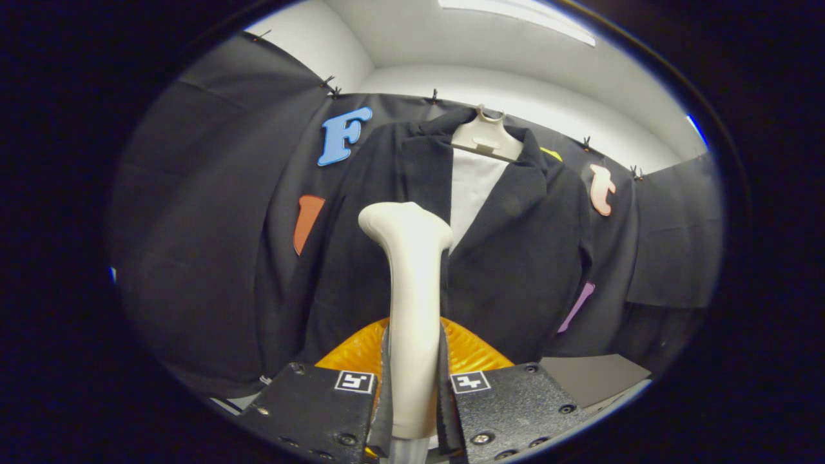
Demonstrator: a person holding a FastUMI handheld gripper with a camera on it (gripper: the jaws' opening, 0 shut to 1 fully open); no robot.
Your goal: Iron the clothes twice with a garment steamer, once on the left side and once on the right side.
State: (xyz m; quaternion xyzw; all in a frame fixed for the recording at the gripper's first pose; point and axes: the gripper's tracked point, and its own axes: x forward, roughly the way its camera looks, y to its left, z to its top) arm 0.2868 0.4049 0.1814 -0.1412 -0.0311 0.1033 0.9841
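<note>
Both tool [412, 393] fingers clamp the steamer [412, 283] handle before the hanging jacket [515, 258].

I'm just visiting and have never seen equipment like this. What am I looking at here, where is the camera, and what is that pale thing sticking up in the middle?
The camera rides on a hand-held two-finger gripper that a person carries; it looks forward along the fingers, the two flat plates nearest the camera. Its lens is very wide, so everything looks bent. Both fingers press on the pale handle of a garment steamer, which rises upright between them. Beyond it a dark jacket hangs on a light hanger against the booth's black cloth wall, with a white panel showing between its lapels. The steamer's head sits before the jacket's front; whether it touches the cloth I cannot tell.
</note>
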